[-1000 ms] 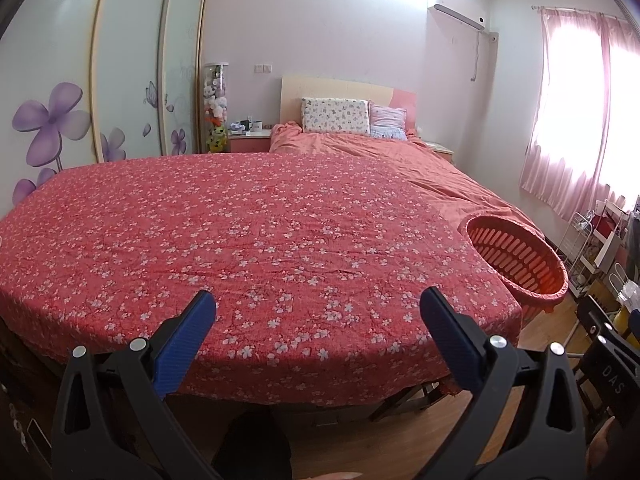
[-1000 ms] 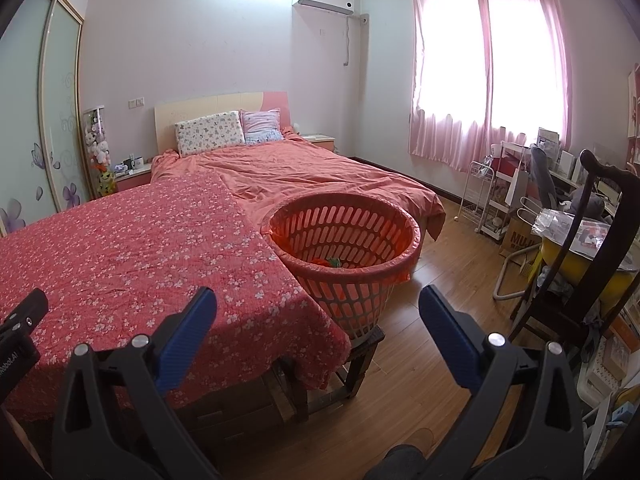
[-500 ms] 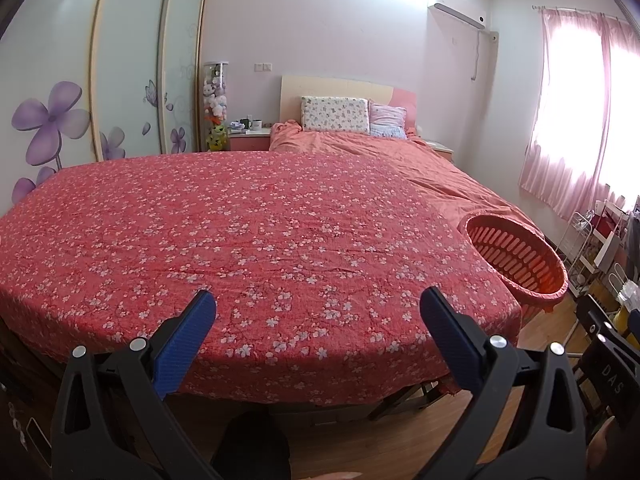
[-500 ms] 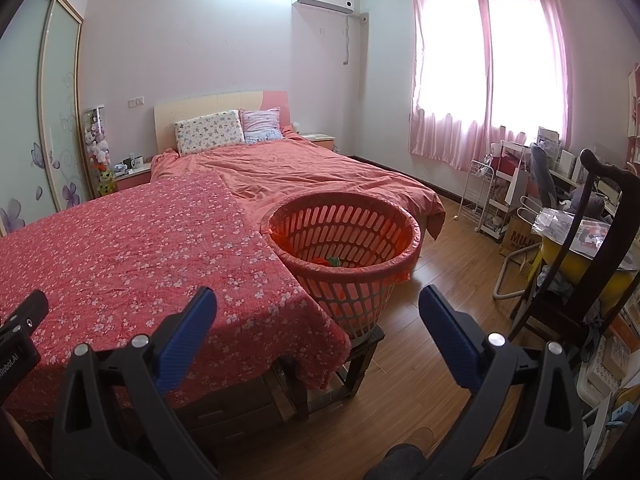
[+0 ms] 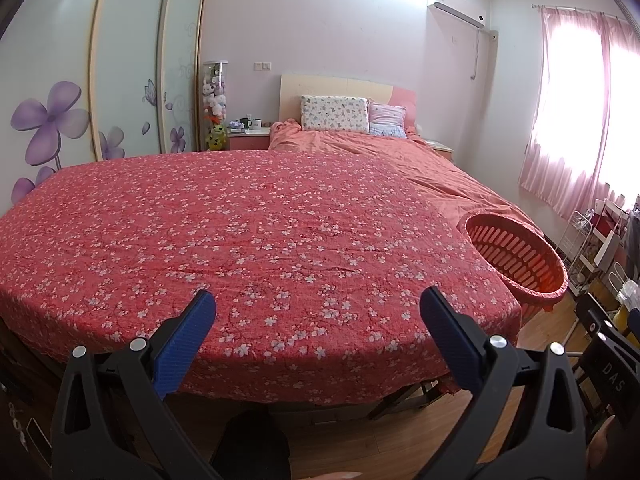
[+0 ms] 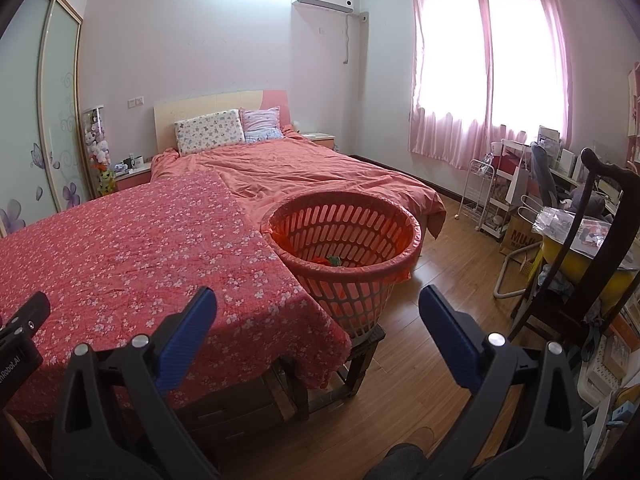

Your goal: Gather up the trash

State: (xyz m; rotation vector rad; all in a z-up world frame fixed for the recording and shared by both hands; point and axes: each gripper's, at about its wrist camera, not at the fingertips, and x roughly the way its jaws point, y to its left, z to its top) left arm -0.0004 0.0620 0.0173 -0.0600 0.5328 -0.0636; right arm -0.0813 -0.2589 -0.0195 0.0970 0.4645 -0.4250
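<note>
- Over the flowered surface (image 5: 280, 240), the left claw (image 5: 318, 306) hangs with its blue pads spread wide and nothing between them; compared with the views from a second ago, its framing is practically unchanged.
- Right claw (image 6: 318, 306): equally wide open and empty, aimed toward the orange basket (image 6: 400, 264), with no shift from the earlier views.
- Orange basket: stands on a low dark stool (image 6: 360, 356), touching the corner of the flowered cloth; an orange and green scrap (image 6: 330, 261) lies at its bottom.
- No loose trash shows on the cloth in either view.
- Reading: since nothing has moved and both claws are empty, the collecting appears paused or finished; any remaining piece would have to lie outside these views.
</note>
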